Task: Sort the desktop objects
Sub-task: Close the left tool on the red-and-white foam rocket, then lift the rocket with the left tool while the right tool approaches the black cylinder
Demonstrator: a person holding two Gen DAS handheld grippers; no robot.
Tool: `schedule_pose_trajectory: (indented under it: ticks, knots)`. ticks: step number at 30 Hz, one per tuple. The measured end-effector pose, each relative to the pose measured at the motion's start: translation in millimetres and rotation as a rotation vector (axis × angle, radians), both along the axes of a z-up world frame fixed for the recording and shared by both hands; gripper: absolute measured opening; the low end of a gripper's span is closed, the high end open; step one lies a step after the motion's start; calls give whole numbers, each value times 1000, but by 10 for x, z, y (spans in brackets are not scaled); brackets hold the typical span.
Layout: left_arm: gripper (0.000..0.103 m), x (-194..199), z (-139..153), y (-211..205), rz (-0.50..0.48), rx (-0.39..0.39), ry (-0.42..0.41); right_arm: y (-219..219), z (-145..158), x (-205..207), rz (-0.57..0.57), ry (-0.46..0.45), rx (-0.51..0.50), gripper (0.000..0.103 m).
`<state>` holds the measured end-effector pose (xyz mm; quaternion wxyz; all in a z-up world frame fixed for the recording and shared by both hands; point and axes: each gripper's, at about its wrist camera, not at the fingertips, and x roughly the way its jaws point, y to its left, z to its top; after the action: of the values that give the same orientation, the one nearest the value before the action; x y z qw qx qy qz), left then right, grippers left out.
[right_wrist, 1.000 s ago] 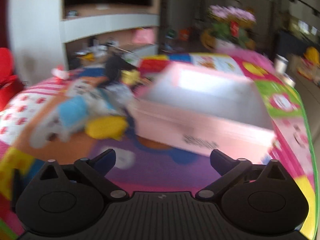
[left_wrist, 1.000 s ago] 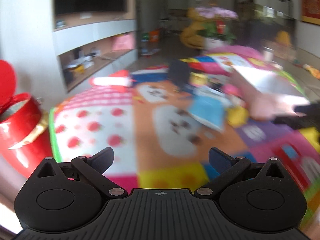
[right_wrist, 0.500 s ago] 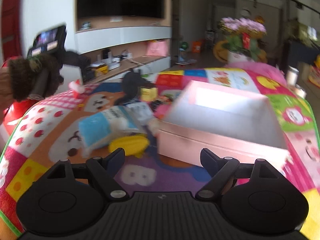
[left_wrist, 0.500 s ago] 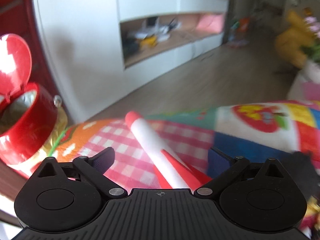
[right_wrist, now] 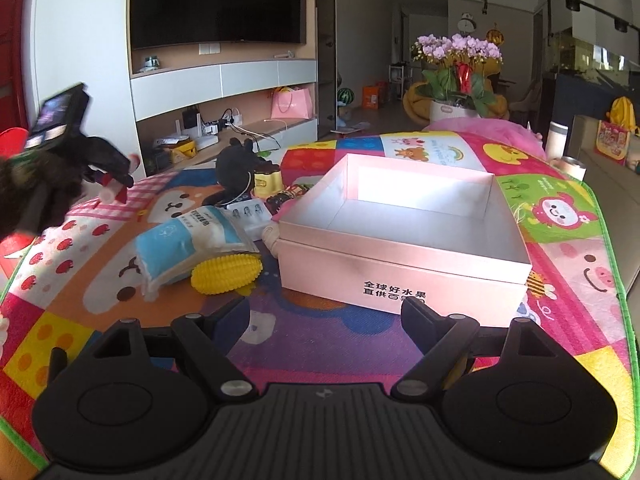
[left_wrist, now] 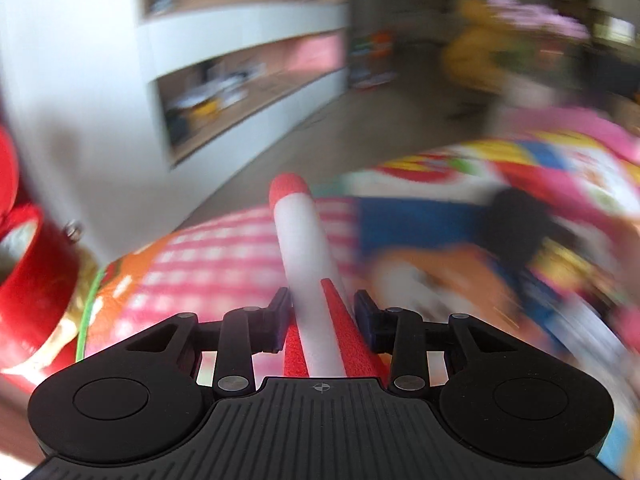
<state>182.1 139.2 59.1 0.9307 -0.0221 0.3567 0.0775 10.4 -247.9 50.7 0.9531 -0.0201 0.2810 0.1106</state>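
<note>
A foam rocket (left_wrist: 308,280) is pinched by the left tool (left_wrist: 322,312); the right tool (right_wrist: 324,314) is spread before a pink box (right_wrist: 400,256) on the colourful mat (right_wrist: 320,344).

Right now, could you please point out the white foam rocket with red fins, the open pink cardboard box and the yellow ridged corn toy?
white foam rocket with red fins (left_wrist: 304,264): left wrist view, on its white shaft.
open pink cardboard box (right_wrist: 392,276): right wrist view, on its near outer wall.
yellow ridged corn toy (right_wrist: 226,274): right wrist view, on its ridged body.
</note>
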Motion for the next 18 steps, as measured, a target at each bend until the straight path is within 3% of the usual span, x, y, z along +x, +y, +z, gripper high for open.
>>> schedule_pose_trajectory:
  ticks: [4,8,10,12,14,18]
  knots:
    - [38,-990,104,-509,-218,-30,-43,24,-14,-140,28,7,-9,83]
    - [39,-1602,-78,-788,-305,-109,2,181,-38,-256,137,55,8,83]
    - [39,-1726,-173,-843,-308,-117,3,323,-36,-341,283,107,67,79]
    - [39,-1773,-211,-854,-284,-94,-8,508,-43,-430,436,155,118,66]
    - [39,-1737,-215,-761,-266,-128,2,753,-67,-469,526,179,97,52]
    - [39,-1746,-161,-711,-258,-131,-15,1035,-103,-418,580,207,63,51]
